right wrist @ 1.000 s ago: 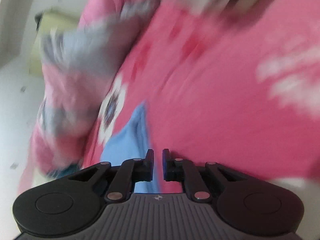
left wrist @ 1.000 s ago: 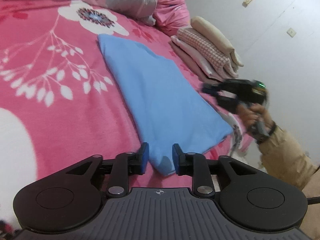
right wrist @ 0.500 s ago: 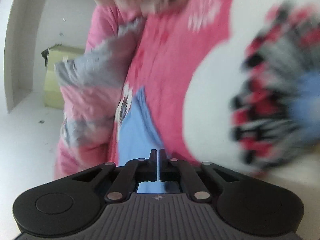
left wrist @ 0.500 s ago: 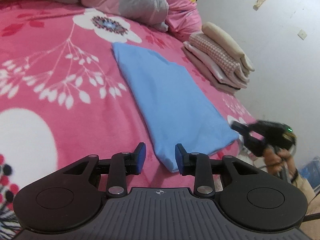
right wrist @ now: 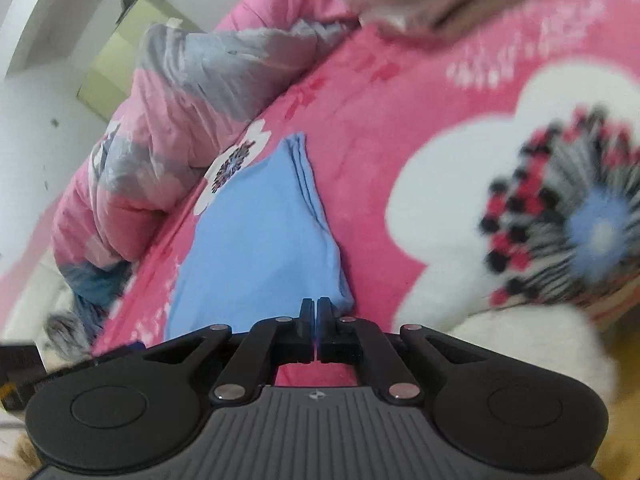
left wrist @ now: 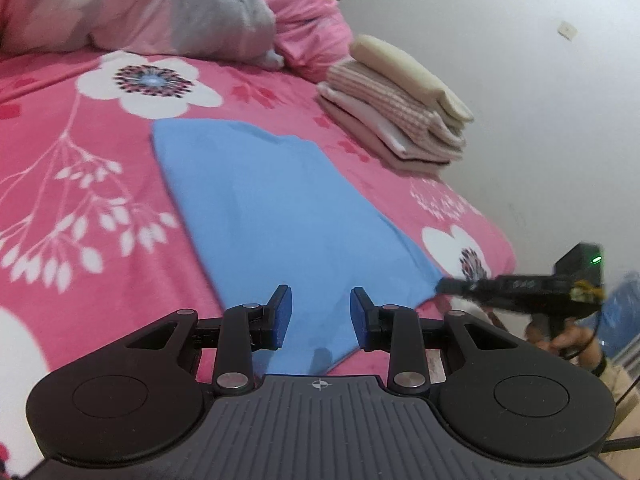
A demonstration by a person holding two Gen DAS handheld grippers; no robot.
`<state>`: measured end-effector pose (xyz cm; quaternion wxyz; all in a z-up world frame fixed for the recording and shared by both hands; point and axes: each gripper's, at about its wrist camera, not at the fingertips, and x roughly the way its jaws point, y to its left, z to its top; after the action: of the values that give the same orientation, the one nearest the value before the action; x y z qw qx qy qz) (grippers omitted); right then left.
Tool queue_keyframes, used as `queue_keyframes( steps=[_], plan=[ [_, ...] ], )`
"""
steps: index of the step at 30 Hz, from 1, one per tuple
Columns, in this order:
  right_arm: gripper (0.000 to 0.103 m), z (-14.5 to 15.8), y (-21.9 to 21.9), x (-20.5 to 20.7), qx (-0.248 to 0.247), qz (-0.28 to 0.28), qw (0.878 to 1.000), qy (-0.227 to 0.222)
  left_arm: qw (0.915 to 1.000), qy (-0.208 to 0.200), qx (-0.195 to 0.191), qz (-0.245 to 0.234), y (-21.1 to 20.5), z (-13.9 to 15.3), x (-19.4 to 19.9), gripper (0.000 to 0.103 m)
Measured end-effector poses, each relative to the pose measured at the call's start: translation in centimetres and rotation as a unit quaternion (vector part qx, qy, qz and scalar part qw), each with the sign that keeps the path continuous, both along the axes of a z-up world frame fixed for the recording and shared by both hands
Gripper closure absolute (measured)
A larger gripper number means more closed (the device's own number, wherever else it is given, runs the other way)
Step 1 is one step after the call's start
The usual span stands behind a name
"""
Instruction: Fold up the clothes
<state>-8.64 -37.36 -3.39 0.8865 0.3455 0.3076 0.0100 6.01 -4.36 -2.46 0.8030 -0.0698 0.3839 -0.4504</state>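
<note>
A folded light blue garment [left wrist: 264, 208] lies flat on the pink flowered bedspread [left wrist: 72, 168]. My left gripper [left wrist: 319, 308] is open, its blue-padded fingers just over the garment's near end, one on each side of it. My right gripper [right wrist: 316, 308] is shut at the garment's near corner [right wrist: 256, 248]; a thin blue strip shows between the fingers, but a hold on the cloth cannot be confirmed. In the left wrist view the right gripper [left wrist: 448, 285] points at the garment's right corner.
A stack of folded clothes [left wrist: 396, 108] sits at the bed's far right edge by the white wall [left wrist: 520, 80]. A rumpled pink and grey quilt [left wrist: 160, 8] lies across the back of the bed. The bed's edge [left wrist: 500, 248] drops off on the right.
My right gripper has swung down from beside the bed to the garment's near corner and closed. My left gripper has moved forward over the garment's end and opened wider.
</note>
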Motion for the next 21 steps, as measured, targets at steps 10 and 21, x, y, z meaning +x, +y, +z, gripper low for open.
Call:
queue_keyframes(
  steps=[10,21],
  plan=[
    [0.102,-1.4,1.8,3.6,0.025,0.081,0.996,-0.033,0.998,0.052,0.035,-0.01,-0.9,-2.8,-1.1,0.072],
    [0.101,0.5,3.4,7.0,0.066,0.183,0.978,-0.078,0.998,0.056,0.022,-0.016,1.0,-1.4,-1.4,0.071]
  ],
)
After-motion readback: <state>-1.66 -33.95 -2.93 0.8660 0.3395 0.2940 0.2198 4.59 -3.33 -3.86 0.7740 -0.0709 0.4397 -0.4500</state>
